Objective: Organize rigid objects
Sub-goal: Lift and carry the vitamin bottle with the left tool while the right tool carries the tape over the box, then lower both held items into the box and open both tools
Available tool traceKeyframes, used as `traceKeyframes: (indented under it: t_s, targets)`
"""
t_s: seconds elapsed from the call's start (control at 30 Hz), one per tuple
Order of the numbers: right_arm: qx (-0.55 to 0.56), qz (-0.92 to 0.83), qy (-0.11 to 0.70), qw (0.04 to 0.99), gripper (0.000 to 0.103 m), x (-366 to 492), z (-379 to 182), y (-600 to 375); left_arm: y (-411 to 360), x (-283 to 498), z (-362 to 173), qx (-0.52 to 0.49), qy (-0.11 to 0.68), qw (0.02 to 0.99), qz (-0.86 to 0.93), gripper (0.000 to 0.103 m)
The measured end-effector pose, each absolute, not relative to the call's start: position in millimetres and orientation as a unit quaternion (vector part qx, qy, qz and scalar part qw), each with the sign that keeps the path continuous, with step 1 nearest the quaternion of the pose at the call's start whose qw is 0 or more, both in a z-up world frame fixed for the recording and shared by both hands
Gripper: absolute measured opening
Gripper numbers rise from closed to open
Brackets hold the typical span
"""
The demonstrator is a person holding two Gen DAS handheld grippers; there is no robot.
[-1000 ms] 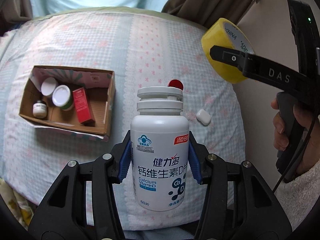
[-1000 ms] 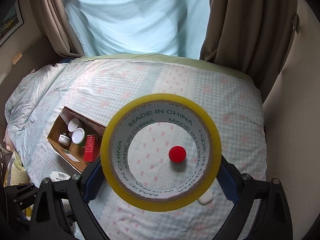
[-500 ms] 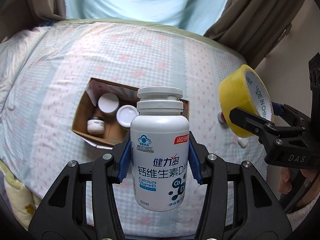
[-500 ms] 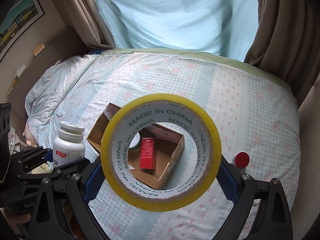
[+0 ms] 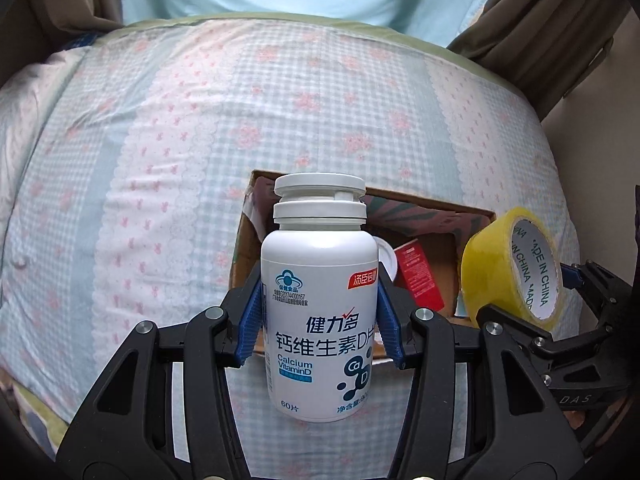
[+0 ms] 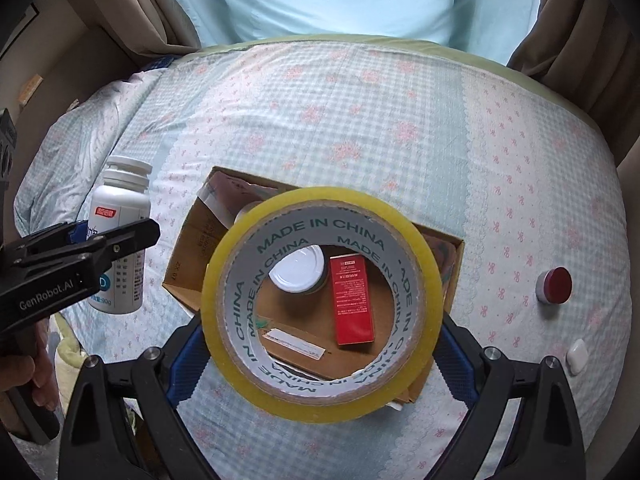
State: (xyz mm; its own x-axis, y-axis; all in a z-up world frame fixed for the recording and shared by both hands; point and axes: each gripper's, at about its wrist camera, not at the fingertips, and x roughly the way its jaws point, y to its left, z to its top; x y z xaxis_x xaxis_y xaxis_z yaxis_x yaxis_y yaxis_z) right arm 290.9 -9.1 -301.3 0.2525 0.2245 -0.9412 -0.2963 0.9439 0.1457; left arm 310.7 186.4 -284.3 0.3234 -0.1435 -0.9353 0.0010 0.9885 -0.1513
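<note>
**Both loads now over the box**

Since a second ago both hands have swung across the bed – the cardboard box [image 6: 188, 264], earlier off to the left, now lies directly beneath them.

The left gripper [image 5: 320, 320] is clenched on a white pill bottle [image 5: 320, 300], held upright, blue pads pressed to its sides. The right gripper [image 6: 320, 344] stands wide, grasping a yellow tape roll [image 6: 320, 300] across its full width; the roll hangs above the box's middle.

Done so far, as judged from the contents: a red carton [image 6: 352, 304] and a white-lidded jar [image 6: 298, 272] already sit inside the box; anything further in is hidden behind the roll.

Outstanding: neither bottle nor roll is yet set down. A red-capped jar [image 6: 554, 285] and a small white case [image 6: 576, 356] remain on the bedspread [image 6: 360, 120] near its right edge, well apart from the box.
</note>
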Motion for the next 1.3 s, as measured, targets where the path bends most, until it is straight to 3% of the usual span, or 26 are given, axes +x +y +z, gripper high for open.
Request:
traceKeyframes:
  t_s: [0.4,0.87,0.9,0.93,0.97,1.03,1.07,1.3]
  targets:
    - [-0.002,0.096,0.634,0.767,0.095,298,-381,17,211,338,-377,-0.067,0.619,0.780,-0.070,0.046]
    - [0.038,0.051,0.647,0.760,0.096,309,-399,-20,173,349,-377,-0.043,0.620,0.774,-0.116,0.047]
    - [0.031,0.055,0.650,0.758,0.096,310,-400,-19,172,348,-374,-0.036,0.613,0.780,-0.118,0.049]
    - [0.023,0.058,0.652,0.755,0.096,310,-401,-18,170,348,-370,-0.030,0.608,0.784,-0.124,0.067]
    - [0.015,0.058,0.653,0.755,0.096,310,-402,-17,169,348,-368,-0.026,0.604,0.786,-0.131,0.100]
    - [0.003,0.053,0.652,0.756,0.097,310,-404,-17,167,348,-363,-0.017,0.597,0.790,-0.139,0.103]
    - [-0.001,0.052,0.648,0.760,0.103,310,-404,-18,166,348,-362,-0.009,0.597,0.790,-0.139,0.103]
    - [-0.038,0.046,0.611,0.789,0.103,301,-386,-26,175,339,-362,-0.023,0.606,0.784,-0.131,0.103]
